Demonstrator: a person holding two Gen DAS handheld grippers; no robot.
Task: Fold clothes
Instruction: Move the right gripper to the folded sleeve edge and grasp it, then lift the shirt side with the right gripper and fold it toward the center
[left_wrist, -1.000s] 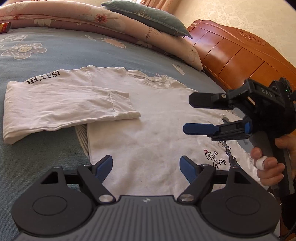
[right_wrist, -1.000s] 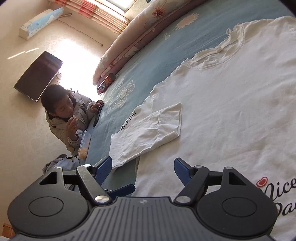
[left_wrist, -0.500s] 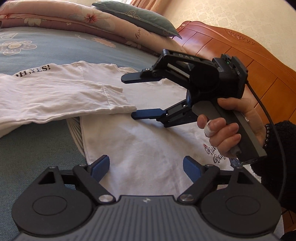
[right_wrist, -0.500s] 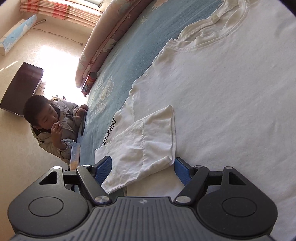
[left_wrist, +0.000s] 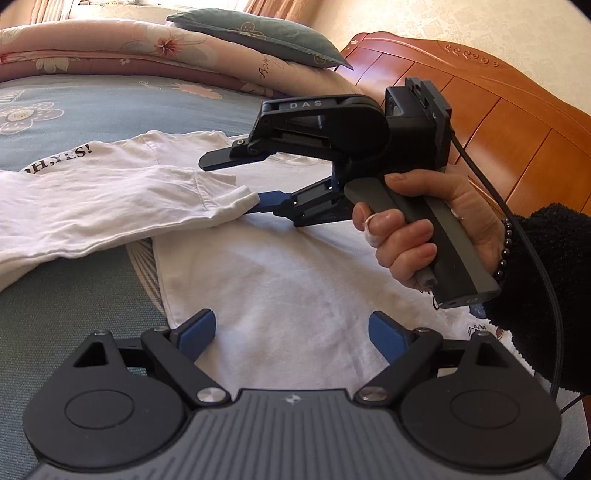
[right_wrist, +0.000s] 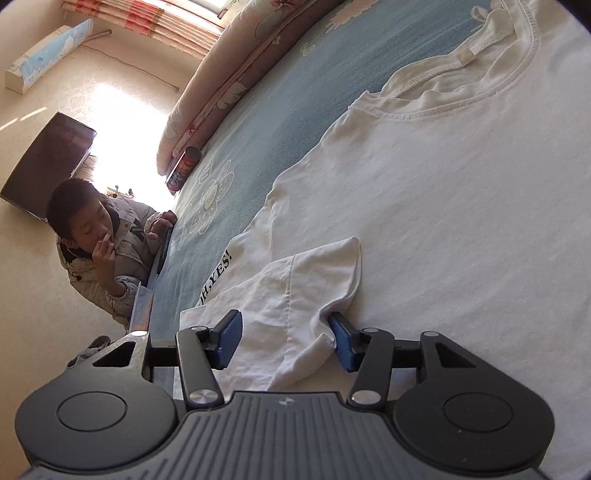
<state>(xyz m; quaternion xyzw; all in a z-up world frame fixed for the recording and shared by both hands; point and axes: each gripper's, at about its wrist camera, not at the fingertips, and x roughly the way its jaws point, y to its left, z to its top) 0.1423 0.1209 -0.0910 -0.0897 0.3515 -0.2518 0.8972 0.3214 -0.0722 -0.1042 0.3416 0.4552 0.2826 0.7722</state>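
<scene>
Where a blue flowered bedspread (left_wrist: 74, 110) covers the bed, lies flat a white T-shirt (left_wrist: 288, 280), one sleeve (left_wrist: 110, 206) folded across its chest. Farther back, a rolled pink quilt (left_wrist: 110, 48) and a wooden headboard (left_wrist: 498, 122). Right gripper (right_wrist: 284, 339), jaws just closing, bracketing the sleeve's cuff, one finger tucked under the hem, grip not yet certain. Left gripper (left_wrist: 291, 332), spread wide and just opening, poised over the shirt's body, holding nothing.
</scene>
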